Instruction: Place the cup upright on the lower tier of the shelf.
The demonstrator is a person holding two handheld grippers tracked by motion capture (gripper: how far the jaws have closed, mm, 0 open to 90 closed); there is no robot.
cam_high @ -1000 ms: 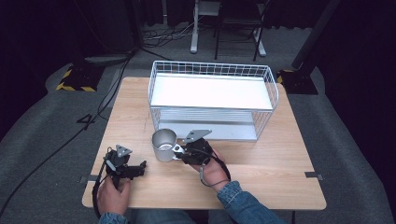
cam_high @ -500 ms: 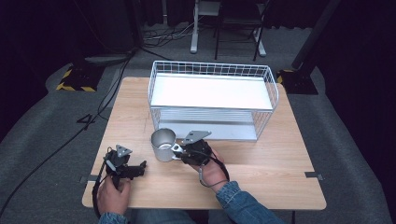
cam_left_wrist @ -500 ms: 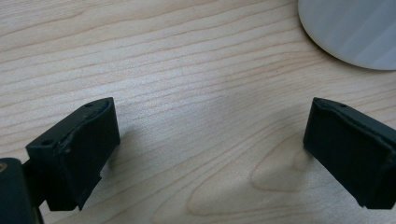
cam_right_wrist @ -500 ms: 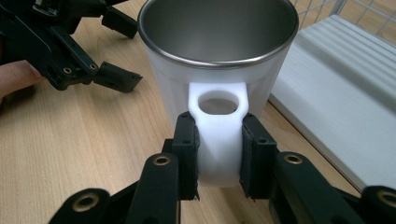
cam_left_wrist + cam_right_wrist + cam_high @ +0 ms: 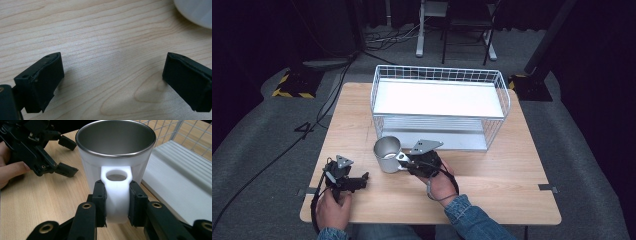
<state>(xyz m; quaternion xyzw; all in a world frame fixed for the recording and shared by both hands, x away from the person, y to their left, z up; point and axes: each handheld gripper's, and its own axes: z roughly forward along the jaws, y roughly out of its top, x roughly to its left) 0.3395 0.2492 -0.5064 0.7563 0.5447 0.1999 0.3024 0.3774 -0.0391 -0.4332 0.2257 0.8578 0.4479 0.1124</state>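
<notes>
A white mug point(image 5: 387, 154) with a steel-lined inside stands upright in front of the wire rack; in the right gripper view the mug point(image 5: 115, 152) is close up. My right gripper point(image 5: 116, 202) is shut on the mug's white handle point(image 5: 115, 195), one pad on each side. From above, the right gripper point(image 5: 404, 159) sits just right of the mug. My left gripper point(image 5: 362, 179) rests low over the table's front left, open, with bare wood between its fingers point(image 5: 42, 80). The left gripper point(image 5: 50, 157) also appears beyond the mug in the right gripper view.
A white wire rack point(image 5: 439, 107) with a white upper shelf and a lower shelf fills the back half of the wooden table point(image 5: 512, 190). Its lower shelf point(image 5: 180, 185) lies just right of the mug. Dark floor and cables surround the table.
The right gripper and the mug have shifted slightly, the mug staying in its grip. The left gripper has not moved.
</notes>
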